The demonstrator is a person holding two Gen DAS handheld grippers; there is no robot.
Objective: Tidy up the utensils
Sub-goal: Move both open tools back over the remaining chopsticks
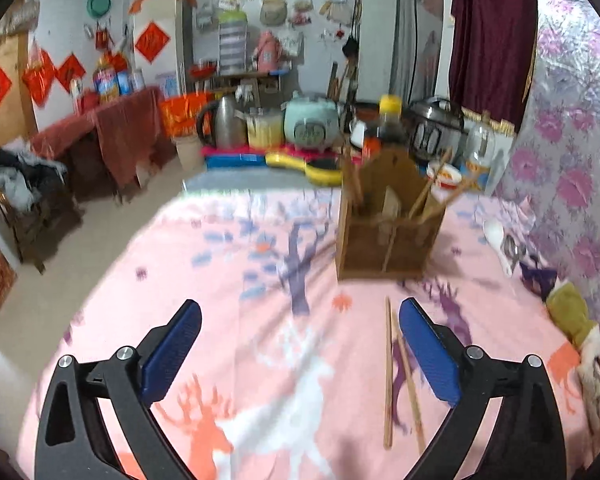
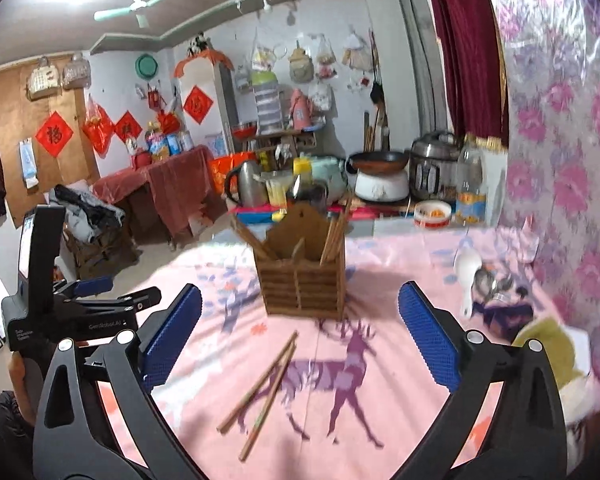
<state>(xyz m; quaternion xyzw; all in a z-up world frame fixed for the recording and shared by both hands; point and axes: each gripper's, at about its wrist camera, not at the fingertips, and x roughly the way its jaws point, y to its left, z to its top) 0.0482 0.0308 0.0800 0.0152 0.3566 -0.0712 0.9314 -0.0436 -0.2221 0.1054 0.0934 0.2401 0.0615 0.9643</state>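
Two chopsticks [image 2: 264,388] lie on my tablecloth [image 2: 400,420] between the right gripper's [image 2: 300,322] wide-apart jaws; left gripper [image 1: 300,338] gapes too.

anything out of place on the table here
Yes: two chopsticks lie loose on the cloth in front of the wooden holder, where others stand. A white spoon and a metal spoon lie loose to its right.
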